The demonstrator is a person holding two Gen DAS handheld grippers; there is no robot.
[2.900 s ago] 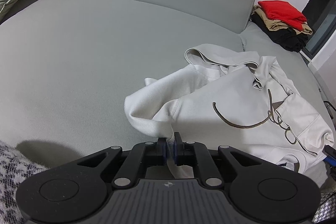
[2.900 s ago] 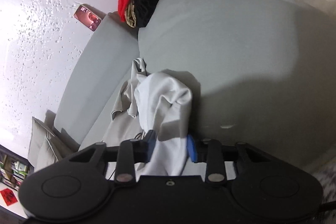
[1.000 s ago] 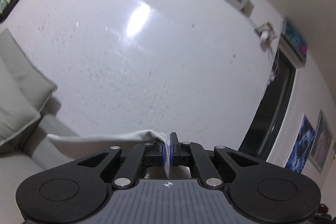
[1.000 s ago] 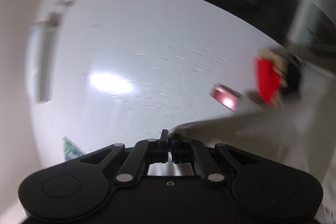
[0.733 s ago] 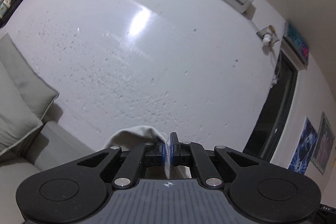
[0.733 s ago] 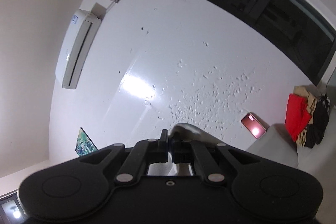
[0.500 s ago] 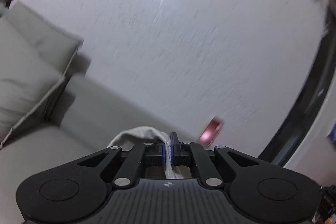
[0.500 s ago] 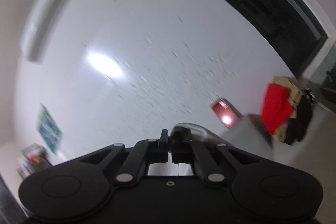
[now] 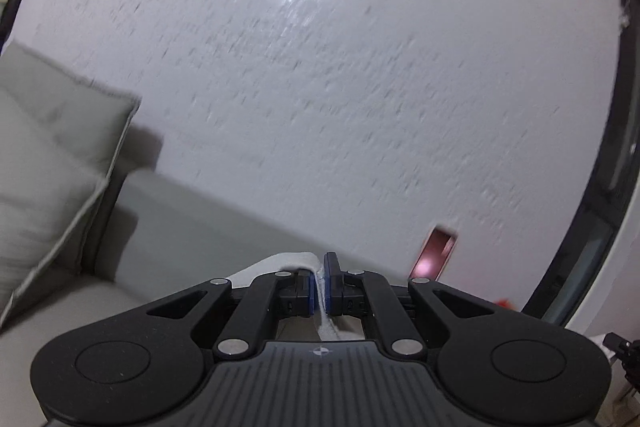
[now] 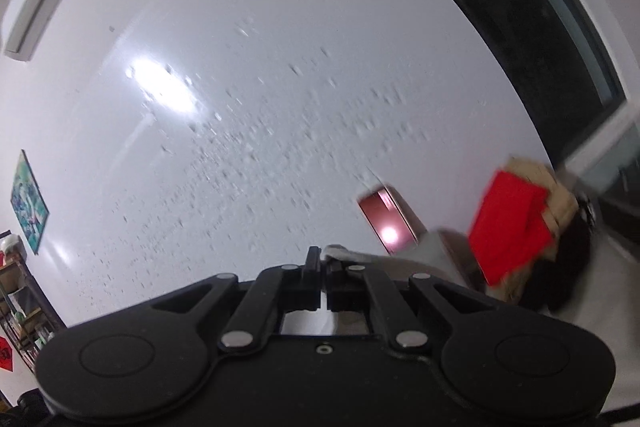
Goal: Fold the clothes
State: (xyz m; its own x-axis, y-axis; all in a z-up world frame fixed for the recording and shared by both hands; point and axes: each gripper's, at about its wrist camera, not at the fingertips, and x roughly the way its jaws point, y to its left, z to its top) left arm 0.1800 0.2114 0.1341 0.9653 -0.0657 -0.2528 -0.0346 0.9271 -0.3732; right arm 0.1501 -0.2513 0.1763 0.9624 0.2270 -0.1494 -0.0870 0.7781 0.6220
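My left gripper (image 9: 319, 277) is shut on a fold of the white hoodie (image 9: 280, 263); the cloth bulges over the left finger and hangs down between the pads. In the right wrist view my right gripper (image 10: 323, 267) is shut on another edge of the white hoodie (image 10: 340, 251), which pokes out just past the fingertips. Both grippers point slightly downward at the white wall above the grey sofa (image 9: 192, 227). Most of the hoodie hangs below, out of sight.
A grey cushion (image 9: 52, 163) leans at the sofa's left end. A phone with a pink screen (image 10: 386, 225) stands on the sofa back. A stack of folded clothes, red on top (image 10: 516, 227), sits at the right end by a dark window (image 10: 532, 11).
Both grippers have tipped downward and swung across, still holding the hoodie. The sofa back, phone and clothes stack have come up into view; the air conditioner has left the left wrist view.
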